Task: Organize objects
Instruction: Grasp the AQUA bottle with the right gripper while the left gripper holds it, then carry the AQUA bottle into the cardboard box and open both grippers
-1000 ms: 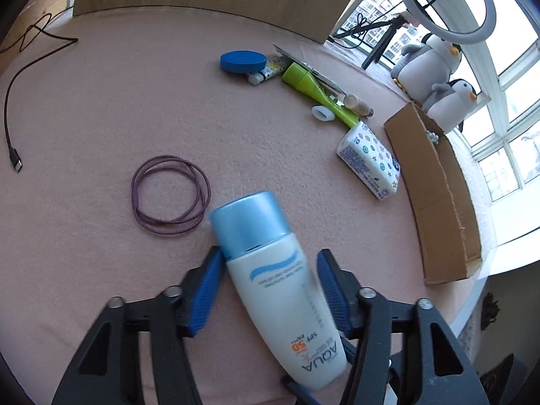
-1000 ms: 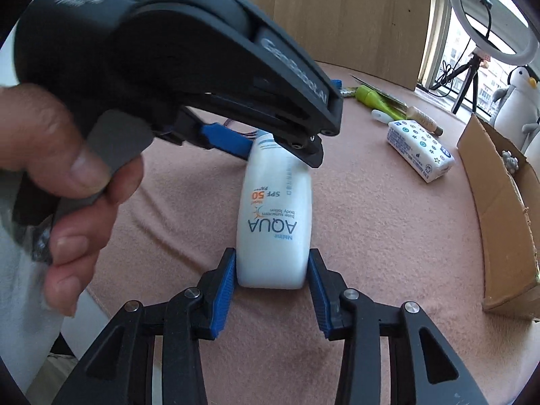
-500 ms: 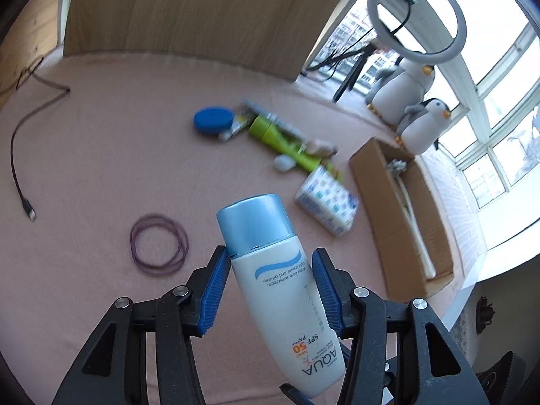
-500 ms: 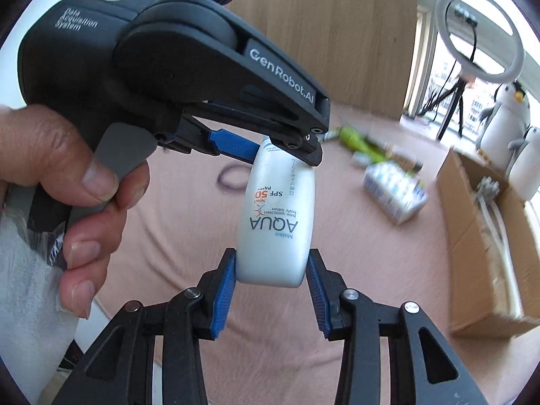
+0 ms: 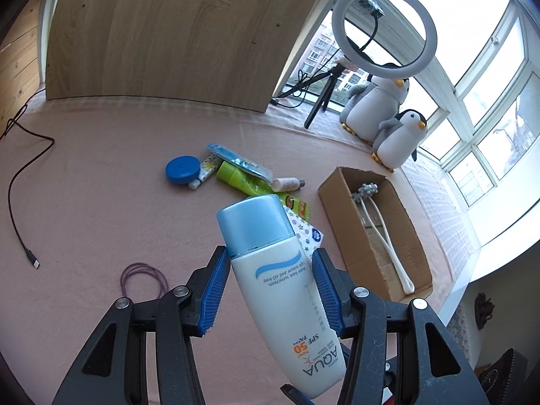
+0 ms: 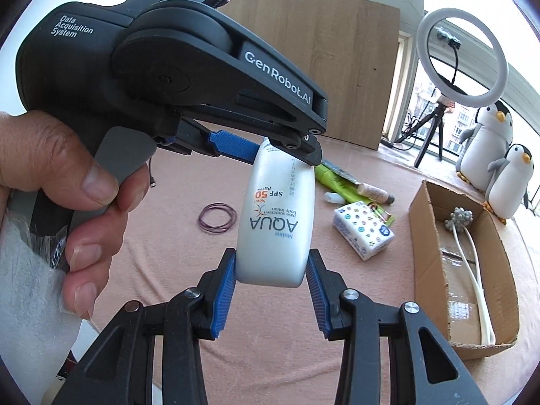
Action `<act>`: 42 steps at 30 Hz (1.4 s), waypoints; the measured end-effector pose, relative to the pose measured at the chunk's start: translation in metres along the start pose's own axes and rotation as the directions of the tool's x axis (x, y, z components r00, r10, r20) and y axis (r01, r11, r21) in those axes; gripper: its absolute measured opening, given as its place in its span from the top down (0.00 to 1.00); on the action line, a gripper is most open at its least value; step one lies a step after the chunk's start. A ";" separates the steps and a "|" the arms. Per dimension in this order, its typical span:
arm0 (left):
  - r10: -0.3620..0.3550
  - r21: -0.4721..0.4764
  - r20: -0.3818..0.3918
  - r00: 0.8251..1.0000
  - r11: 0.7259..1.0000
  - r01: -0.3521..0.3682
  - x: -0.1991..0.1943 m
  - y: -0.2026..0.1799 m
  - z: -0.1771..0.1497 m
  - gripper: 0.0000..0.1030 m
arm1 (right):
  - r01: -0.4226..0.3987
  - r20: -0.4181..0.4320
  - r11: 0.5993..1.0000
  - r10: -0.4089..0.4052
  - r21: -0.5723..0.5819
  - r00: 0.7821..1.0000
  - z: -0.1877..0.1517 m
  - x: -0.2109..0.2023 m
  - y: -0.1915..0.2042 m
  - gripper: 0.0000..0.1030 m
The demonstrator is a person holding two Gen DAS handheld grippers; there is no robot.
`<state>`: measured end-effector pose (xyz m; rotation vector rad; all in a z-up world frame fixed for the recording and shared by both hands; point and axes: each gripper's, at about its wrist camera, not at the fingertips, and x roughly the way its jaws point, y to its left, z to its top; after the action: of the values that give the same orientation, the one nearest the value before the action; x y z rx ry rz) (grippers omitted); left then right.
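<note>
Between the blue pads of both tools hangs the sunscreen bottle [image 5: 287,290], lifted clear of the pink tabletop [image 5: 101,202]. The left tool [image 5: 270,285] is clenched on the bottle just under its blue cap; the right tool [image 6: 271,270] is clenched on the bottle's flat bottom end, so the two share the load.

The step in hand looks like the carry: the bottle is up and on its way to being put away. Ahead of the tools and off to the right sits the open cardboard box [image 5: 410,233], which already holds a white long-handled item [image 5: 388,236]; it seems the likely place. The next move would call for both tools travelling together towards it, then lowering before either lets go.

The left wrist view alone shows the blue round tin [image 5: 182,169] and the black cable [image 5: 20,175] far ahead-left. Only the right wrist view shows the person's hand [image 6: 64,202] squeezing the left tool's handle. Both show the purple hair ties [image 6: 217,217] and the patterned tissue pack [image 6: 364,229] beneath the bottle.
</note>
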<state>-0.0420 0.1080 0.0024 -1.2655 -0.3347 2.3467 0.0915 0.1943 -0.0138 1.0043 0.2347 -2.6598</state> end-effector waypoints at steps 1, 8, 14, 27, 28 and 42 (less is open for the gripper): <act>-0.004 0.006 -0.002 1.000 1.000 0.004 0.002 -0.003 0.001 0.47 | 0.006 0.000 1.000 -0.006 0.004 1.000 0.000 0.000 -0.003 0.64; -0.037 0.052 -0.022 0.999 0.998 0.038 0.020 -0.029 0.015 0.47 | 0.051 0.011 0.998 -0.052 0.046 0.999 0.004 -0.004 -0.027 0.64; -0.071 0.109 -0.055 0.996 0.991 0.076 0.051 -0.067 0.026 0.47 | 0.102 0.010 0.990 -0.103 0.102 0.995 -0.001 -0.011 -0.065 0.64; -0.133 0.232 -0.155 0.979 0.958 0.167 0.132 -0.180 0.030 0.47 | 0.214 -0.027 0.951 -0.214 0.225 0.977 -0.027 -0.029 -0.155 0.64; -0.137 0.237 -0.160 0.977 0.956 0.173 0.136 -0.186 0.029 0.47 | 0.222 -0.030 0.947 -0.221 0.233 0.975 -0.029 -0.030 -0.160 0.64; 0.002 0.218 -0.023 1.000 0.976 0.003 0.107 -0.114 0.047 0.22 | 0.293 -0.080 0.920 -0.282 0.259 0.956 -0.015 -0.017 -0.170 0.61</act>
<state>-0.1012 0.2606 -0.0023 -1.1856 -0.0666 2.2932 0.0583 0.3625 -0.0051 1.1891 0.0296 -3.0007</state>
